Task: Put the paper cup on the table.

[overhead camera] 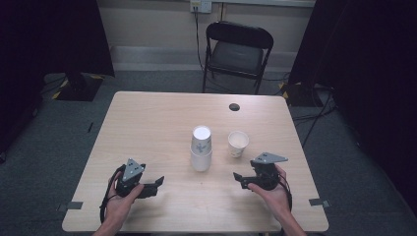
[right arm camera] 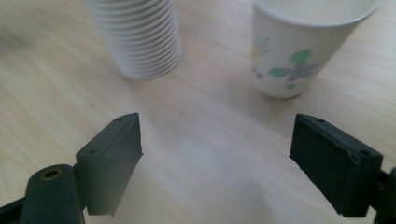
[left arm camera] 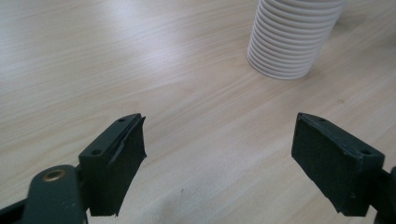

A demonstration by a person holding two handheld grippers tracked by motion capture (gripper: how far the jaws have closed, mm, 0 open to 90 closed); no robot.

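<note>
Cup stack point(overhead camera: 201, 149) is standing upright near the table's centre, rims down, with a single loose cup point(overhead camera: 238, 143) sitting mouth-up just beside it at 3 o'clock, apart from it. In the right gripper view the stack point(right arm camera: 140, 37) is showing its ribbed rims at 11 o'clock and the flower-printed single cup point(right arm camera: 299, 46) at 1 o'clock; in the left gripper view the stack point(left arm camera: 292, 37) is sitting at 1 o'clock.

I am holding the left gripper point(overhead camera: 156, 183) low over the table point(overhead camera: 147, 123) at 8 o'clock of the stack, jaws spread wide and gripping nothing. I am holding the right gripper point(overhead camera: 237, 178) at 4 o'clock of the stack, jaws likewise wide, nothing between them. Both are near the cups but not touching.

Judgement: I am working the approach step, before any grasp; separating one more cup looks like the job. Next move calls for one gripper pinning the stack's lower part while the other closes on the top cup. The thin walls will likely crush if I am squeezing hard.
</note>
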